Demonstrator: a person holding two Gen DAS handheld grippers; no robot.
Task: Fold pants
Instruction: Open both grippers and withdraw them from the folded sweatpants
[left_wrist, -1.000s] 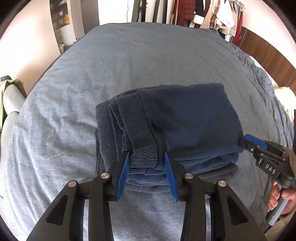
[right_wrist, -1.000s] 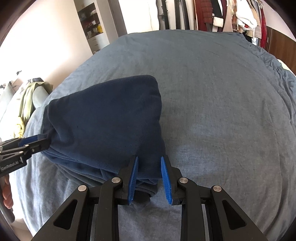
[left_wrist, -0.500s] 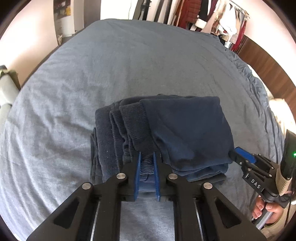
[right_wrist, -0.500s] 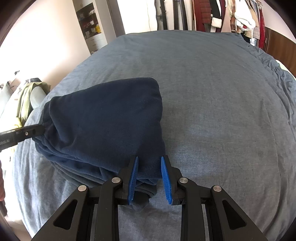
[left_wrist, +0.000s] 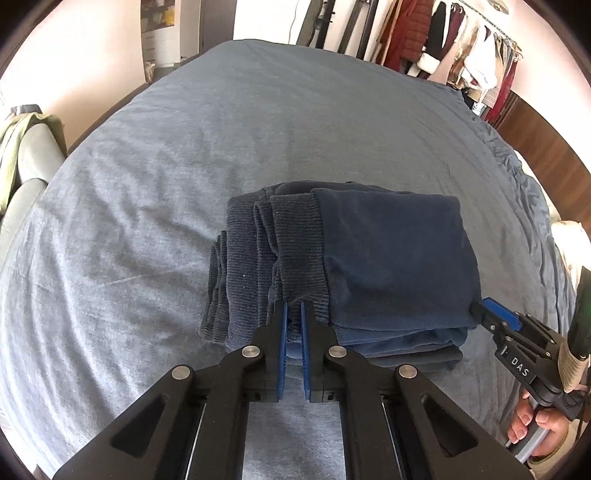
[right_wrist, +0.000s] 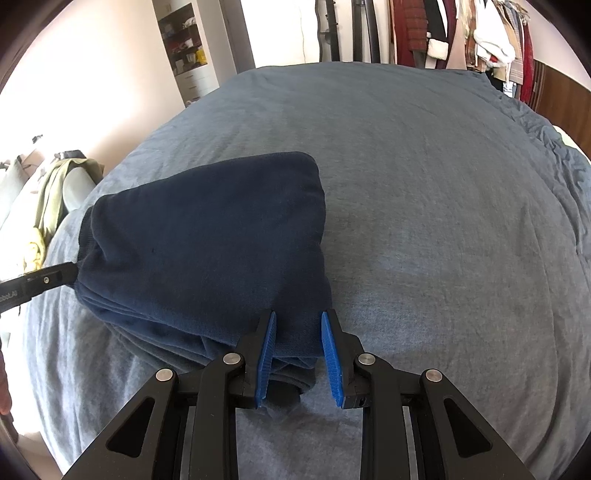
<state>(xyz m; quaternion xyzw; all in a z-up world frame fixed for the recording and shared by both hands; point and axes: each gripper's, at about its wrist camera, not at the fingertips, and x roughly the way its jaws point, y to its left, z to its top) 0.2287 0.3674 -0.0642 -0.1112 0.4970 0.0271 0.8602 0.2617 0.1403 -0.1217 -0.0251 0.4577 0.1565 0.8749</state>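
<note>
We see the dark navy folded fleece pants (left_wrist: 369, 266) lying as a thick stacked bundle near the middle of the grey-blue bedspread (left_wrist: 258, 129), with their ribbed cuffs (left_wrist: 280, 251) turned toward the left tool (left_wrist: 293, 325). That left tool is clenched on the near edge of the ribbed cuffs, its blue pads (left_wrist: 282, 343) almost together with a fold of knit pinched between them. The right tool (right_wrist: 297, 345) sits at the bundle's near right corner. Its blue pads (right_wrist: 267, 350) stand apart, one on either side of the corner's folded layers, and we cannot tell whether they press the cloth. In the left wrist view the right tool (left_wrist: 491, 317) reaches in low from the right side, its tip touching the corner of the pants, with the person's right hand (left_wrist: 535, 428) wrapped around the grey handle below it. In the right wrist view the left tool (right_wrist: 44, 280) comes in level from the left edge and meets the opposite end of the bundle. The bedspread is lightly creased. Beyond the bed hang clothes on a rack (left_wrist: 461, 55), a shelf unit (right_wrist: 184, 48) stands by the pale wall, and an olive garment (right_wrist: 55, 192) is draped at the left.
</note>
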